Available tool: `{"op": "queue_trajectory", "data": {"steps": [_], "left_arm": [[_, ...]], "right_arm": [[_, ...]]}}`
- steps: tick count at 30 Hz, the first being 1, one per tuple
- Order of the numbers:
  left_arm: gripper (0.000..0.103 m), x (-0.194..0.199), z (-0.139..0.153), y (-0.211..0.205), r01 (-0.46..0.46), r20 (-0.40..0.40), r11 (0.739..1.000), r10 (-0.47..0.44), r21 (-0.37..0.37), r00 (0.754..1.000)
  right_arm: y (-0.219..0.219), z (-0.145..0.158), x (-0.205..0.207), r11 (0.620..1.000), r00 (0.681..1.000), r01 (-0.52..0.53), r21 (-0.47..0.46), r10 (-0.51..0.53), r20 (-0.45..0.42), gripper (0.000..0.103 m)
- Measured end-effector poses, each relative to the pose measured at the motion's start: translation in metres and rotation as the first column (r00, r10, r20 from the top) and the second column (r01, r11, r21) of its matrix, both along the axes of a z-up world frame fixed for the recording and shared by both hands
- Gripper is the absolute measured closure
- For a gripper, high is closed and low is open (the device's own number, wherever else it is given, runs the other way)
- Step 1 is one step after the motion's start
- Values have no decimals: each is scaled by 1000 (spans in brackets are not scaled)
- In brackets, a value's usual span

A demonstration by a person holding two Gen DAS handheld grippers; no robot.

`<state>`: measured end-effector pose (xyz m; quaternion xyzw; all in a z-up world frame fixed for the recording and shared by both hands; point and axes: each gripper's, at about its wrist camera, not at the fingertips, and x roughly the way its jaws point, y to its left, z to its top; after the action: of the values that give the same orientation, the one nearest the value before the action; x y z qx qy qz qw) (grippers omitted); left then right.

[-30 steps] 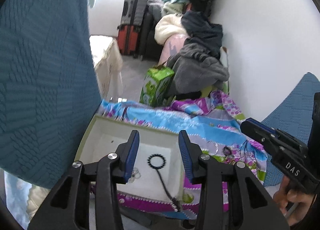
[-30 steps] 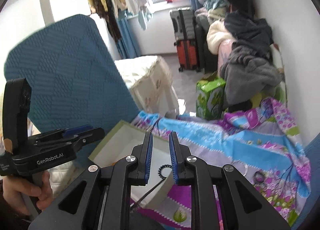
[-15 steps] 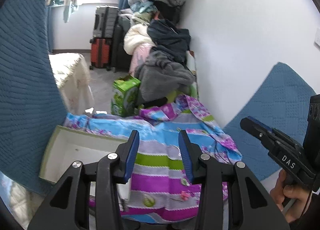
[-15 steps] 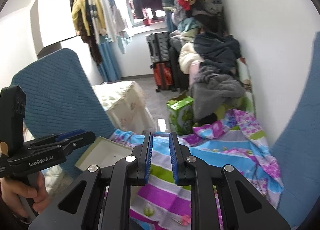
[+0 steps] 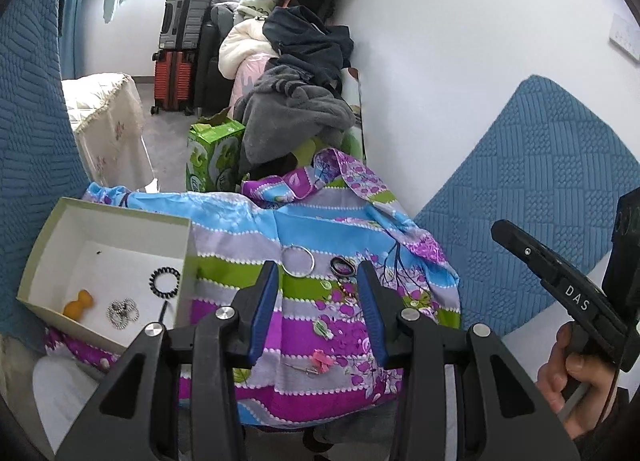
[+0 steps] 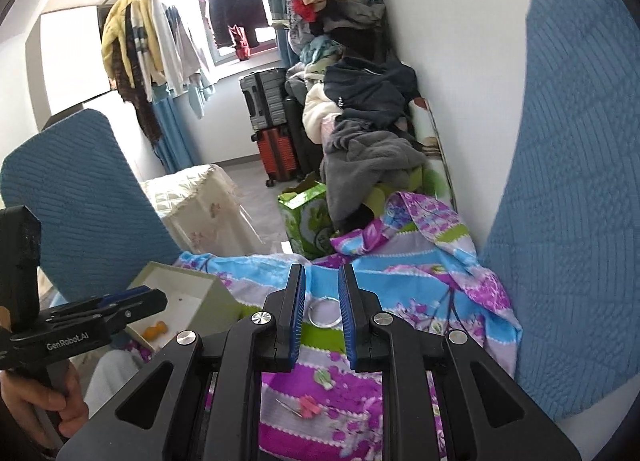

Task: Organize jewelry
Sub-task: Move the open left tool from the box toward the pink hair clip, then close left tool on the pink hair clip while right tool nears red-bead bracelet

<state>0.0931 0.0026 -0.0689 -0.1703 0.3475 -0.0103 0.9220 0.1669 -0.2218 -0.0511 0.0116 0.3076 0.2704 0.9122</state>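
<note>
**Between picks: both grippers hover over loose jewelry on the cloth**

While neither tool holds anything, the left gripper point(image 5: 316, 285) has its jaws wide apart and the right gripper point(image 6: 322, 301) has its jaws narrowly apart. The box point(image 5: 48, 237), at 9 o'clock of the left gripper, already holds a black coil band point(image 5: 164, 279), a silver cluster point(image 5: 123, 309) and an orange piece point(image 5: 79, 303). A silver hoop point(image 5: 298, 259) lies on the patterned cloth point(image 5: 320, 221), framed between the right jaws; a dark ring point(image 5: 343, 265) sits just beside it at 3 o'clock. Judged next: descend on the hoop; it lies flat, so a rim pinch is needed. A pink clip point(image 5: 321, 357) lies nearer the tools, clear of the approach.
</note>
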Motion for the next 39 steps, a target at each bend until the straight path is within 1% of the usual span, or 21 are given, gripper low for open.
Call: {"op": "queue_trajectory", "data": {"steps": [3, 9, 11, 13, 17, 19, 24, 30, 35, 39], "left_arm": [[62, -4, -7, -9, 5, 0, 1000, -5, 8, 1000], [62, -6, -32, -26, 27, -26, 1000, -28, -11, 999], [62, -5, -44, -31, 30, -44, 1000, -30, -11, 999], [62, -4, -54, -34, 31, -58, 999, -32, -12, 998], [62, 1, -79, -41, 46, -94, 998, -50, -42, 994], [62, 4, -92, -46, 53, -106, 997, -58, -47, 993], [62, 9, -112, -54, 66, -129, 996, -73, -63, 989], [62, 19, -133, -62, 66, -159, 997, -72, -44, 985], [63, 29, -150, -64, 63, -191, 997, -70, -43, 979], [65, 35, -165, -66, 66, -219, 997, -73, -41, 973]], "right_arm": [[-8, -11, -4, 1000, 1000, 3, 4, -3, -6, 88], [-21, -42, -11, 1000, 999, 8, -2, -8, -35, 88], [-24, -53, -12, 1000, 999, 10, -7, -10, -34, 88], [-29, -67, -12, 1000, 999, 13, -10, -14, -52, 88], [-36, -92, -9, 1000, 997, 20, -12, -21, -74, 88], [-38, -102, -3, 1000, 996, 19, -18, -20, -83, 88], [-38, -124, 11, 999, 995, 15, -31, -18, -102, 88], [-34, -148, 32, 999, 992, -9, -36, 4, -128, 88], [-30, -165, 52, 999, 986, -26, -41, 19, -165, 88], [-25, -181, 68, 996, 982, -47, -72, 33, -187, 88]]}}
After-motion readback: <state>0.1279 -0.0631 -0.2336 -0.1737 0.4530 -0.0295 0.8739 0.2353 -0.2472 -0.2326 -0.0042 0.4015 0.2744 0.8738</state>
